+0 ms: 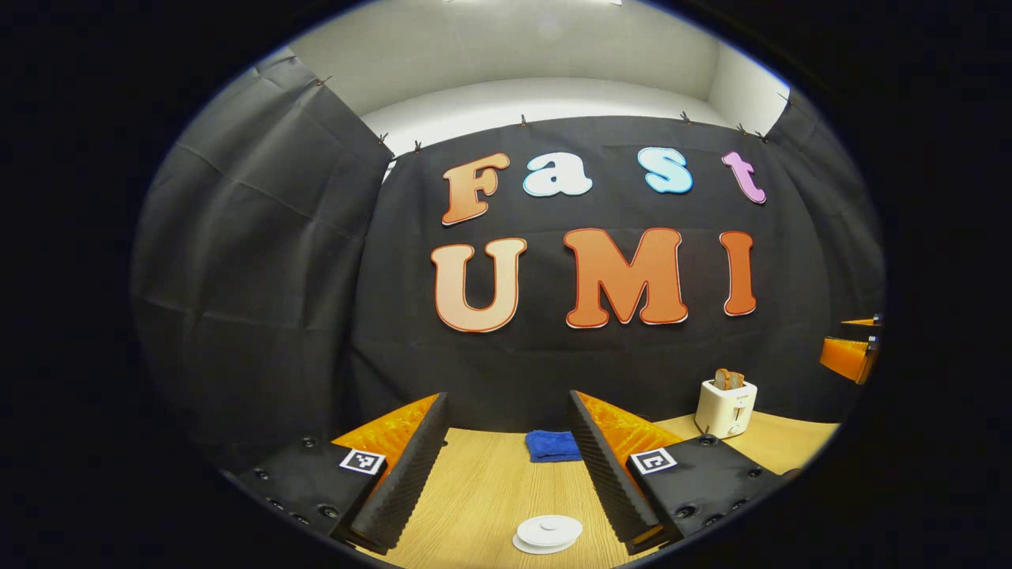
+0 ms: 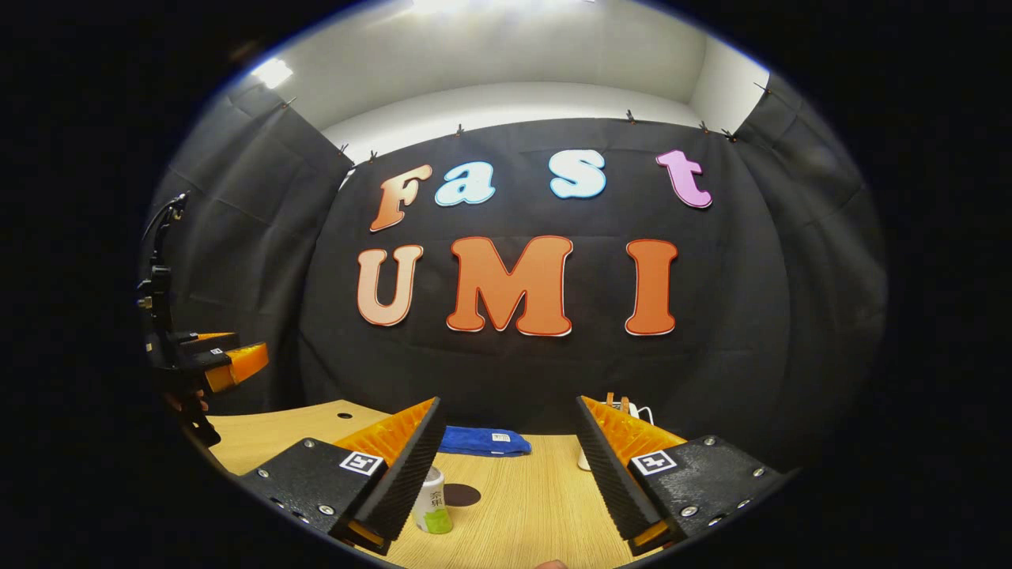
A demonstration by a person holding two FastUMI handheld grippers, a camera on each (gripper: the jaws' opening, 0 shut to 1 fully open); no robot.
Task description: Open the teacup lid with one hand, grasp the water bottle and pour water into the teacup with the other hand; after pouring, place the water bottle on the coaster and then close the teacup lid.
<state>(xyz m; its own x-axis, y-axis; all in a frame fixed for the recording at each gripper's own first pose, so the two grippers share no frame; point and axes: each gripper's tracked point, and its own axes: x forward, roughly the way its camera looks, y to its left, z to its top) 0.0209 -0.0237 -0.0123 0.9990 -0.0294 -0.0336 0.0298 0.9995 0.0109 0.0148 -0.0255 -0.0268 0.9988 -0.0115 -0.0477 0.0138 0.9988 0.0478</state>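
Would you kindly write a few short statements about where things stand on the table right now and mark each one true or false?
1. The left gripper is open, holding nothing. True.
2. The right gripper is shut on the water bottle. False: it is open, and the bottle stands on the table beside its left finger.
3. The teacup lid sits below and between the left gripper's fingers, ungrasped. True.
4. The water bottle stands on the coaster. False: the dark round coaster lies bare beside it.
5. The blue cloth is draped over the toaster. False: it lies on the table, apart from the toaster.
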